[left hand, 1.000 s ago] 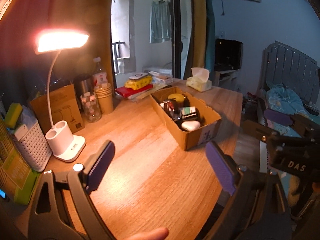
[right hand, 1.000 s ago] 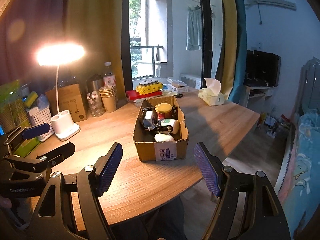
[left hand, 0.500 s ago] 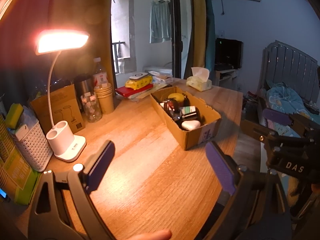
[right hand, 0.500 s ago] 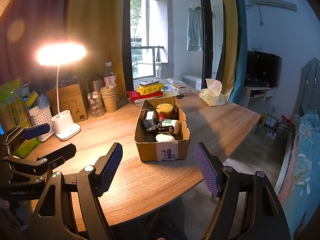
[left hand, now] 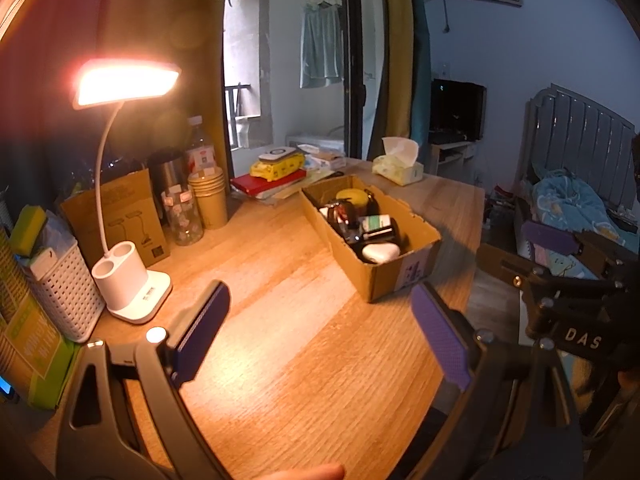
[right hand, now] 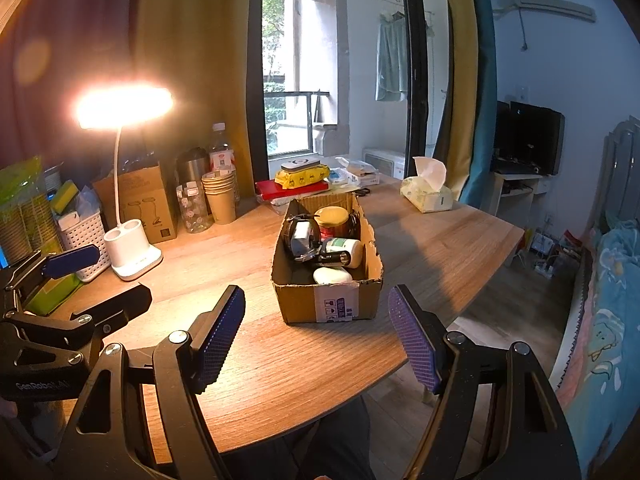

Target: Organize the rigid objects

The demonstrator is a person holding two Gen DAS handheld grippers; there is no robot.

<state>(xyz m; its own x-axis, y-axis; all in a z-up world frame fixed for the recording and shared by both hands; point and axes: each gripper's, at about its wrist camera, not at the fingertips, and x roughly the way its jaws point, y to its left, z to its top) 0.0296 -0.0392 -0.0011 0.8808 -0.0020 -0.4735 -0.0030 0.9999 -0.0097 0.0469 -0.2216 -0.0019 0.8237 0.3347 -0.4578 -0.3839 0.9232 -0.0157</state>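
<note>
An open cardboard box (right hand: 304, 304) stands on the wooden table (right hand: 248, 364); it also shows in the left wrist view (left hand: 384, 276). It holds several rigid items: a yellow-lidded jar (right hand: 331, 220), a white bottle with a green label (right hand: 346, 250), a dark round object (right hand: 300, 236) and a white oval object (right hand: 332, 276). My right gripper (right hand: 318, 340) is open and empty, just in front of the box. My left gripper (left hand: 320, 336) is open and empty over the table, left of the box.
A lit white desk lamp (right hand: 134, 254), a white basket (right hand: 86, 236), a brown box (right hand: 146, 204), paper cups (right hand: 220, 198), a glass jar (right hand: 192, 208), books (right hand: 296, 186) and a tissue box (right hand: 426, 196) line the table's back and left. A bed (right hand: 608, 280) stands at the right.
Both views have drifted very slightly; the box sits a touch farther right in the right wrist view. Both grippers stay open and empty.
</note>
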